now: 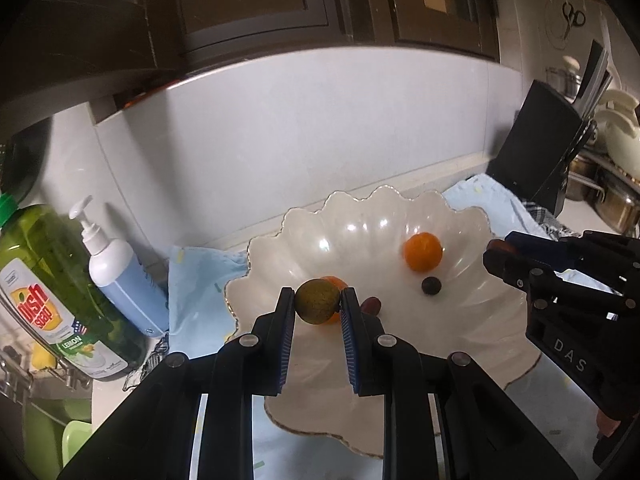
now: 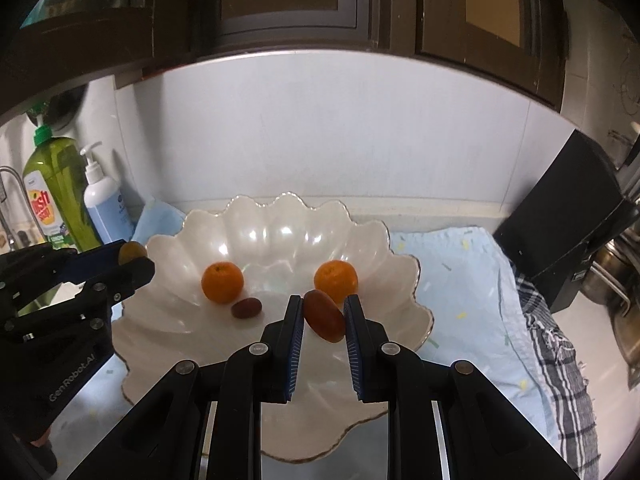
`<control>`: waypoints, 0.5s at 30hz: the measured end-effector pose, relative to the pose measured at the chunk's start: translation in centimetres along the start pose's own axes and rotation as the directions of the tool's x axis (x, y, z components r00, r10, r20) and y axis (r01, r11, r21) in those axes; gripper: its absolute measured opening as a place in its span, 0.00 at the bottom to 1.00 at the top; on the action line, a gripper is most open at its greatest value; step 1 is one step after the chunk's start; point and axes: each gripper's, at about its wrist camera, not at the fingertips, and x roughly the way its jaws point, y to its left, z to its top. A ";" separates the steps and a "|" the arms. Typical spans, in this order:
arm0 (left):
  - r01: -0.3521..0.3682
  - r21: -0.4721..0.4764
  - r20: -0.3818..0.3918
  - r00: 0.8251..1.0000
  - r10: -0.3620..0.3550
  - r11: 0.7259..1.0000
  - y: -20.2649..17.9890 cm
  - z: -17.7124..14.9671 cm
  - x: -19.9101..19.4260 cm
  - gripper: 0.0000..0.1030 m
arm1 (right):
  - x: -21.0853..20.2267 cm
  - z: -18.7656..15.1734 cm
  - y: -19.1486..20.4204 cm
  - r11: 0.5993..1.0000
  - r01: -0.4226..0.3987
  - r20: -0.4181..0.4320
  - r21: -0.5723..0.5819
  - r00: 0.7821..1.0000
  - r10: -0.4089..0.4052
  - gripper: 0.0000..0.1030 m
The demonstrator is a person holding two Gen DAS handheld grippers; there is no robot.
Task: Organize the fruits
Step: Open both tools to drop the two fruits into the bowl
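A white scalloped bowl (image 1: 360, 232) (image 2: 272, 232) rests on a light blue cloth. Inside it lie two oranges (image 2: 222, 282) (image 2: 336, 278), a dark red grape (image 2: 247, 308) and a darker round grape (image 1: 431, 285). My left gripper (image 1: 317, 300) is shut on a round olive-green fruit (image 1: 317, 301), held over the bowl's left front part. In the right wrist view that gripper (image 2: 136, 260) shows at the bowl's left rim. My right gripper (image 2: 323, 308) is shut on an oblong reddish-brown fruit (image 2: 324, 315) above the bowl's right front. From the left wrist view it (image 1: 496, 256) appears at the bowl's right rim.
A green dish soap bottle (image 1: 52, 292) and a white pump bottle (image 1: 116, 276) stand left of the bowl, by the sink. A black knife block (image 1: 536, 148) and metal pots stand at the right. A checked cloth (image 2: 560, 360) lies right of the blue cloth (image 2: 460, 280). Dark cabinets hang overhead.
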 end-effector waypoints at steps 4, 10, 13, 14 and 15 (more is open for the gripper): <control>0.000 0.015 -0.015 1.000 0.000 1.000 -0.3 -0.1 0.8 0.24 | 0.8 -0.2 -0.1 1.000 0.000 -0.019 0.006 1.000 0.000 0.21; -0.009 0.023 -0.017 1.000 0.010 1.000 -0.3 0.0 1.1 0.41 | 0.9 -0.2 -0.3 1.000 0.026 -0.020 0.007 0.999 -0.026 0.36; -0.021 0.017 -0.012 1.000 0.021 1.000 0.0 -0.1 0.8 0.52 | 0.6 -0.2 -0.2 0.999 0.051 -0.010 -0.004 0.999 -0.051 0.37; -0.022 0.015 -0.009 1.000 0.022 1.000 0.1 -0.1 0.6 0.55 | 0.5 -0.2 -0.2 0.998 0.057 -0.007 -0.006 0.998 -0.057 0.37; -0.023 0.011 -0.007 1.000 0.023 1.000 0.2 -0.1 0.5 0.56 | 0.3 -0.2 -0.1 0.998 0.058 -0.007 -0.007 0.998 -0.058 0.37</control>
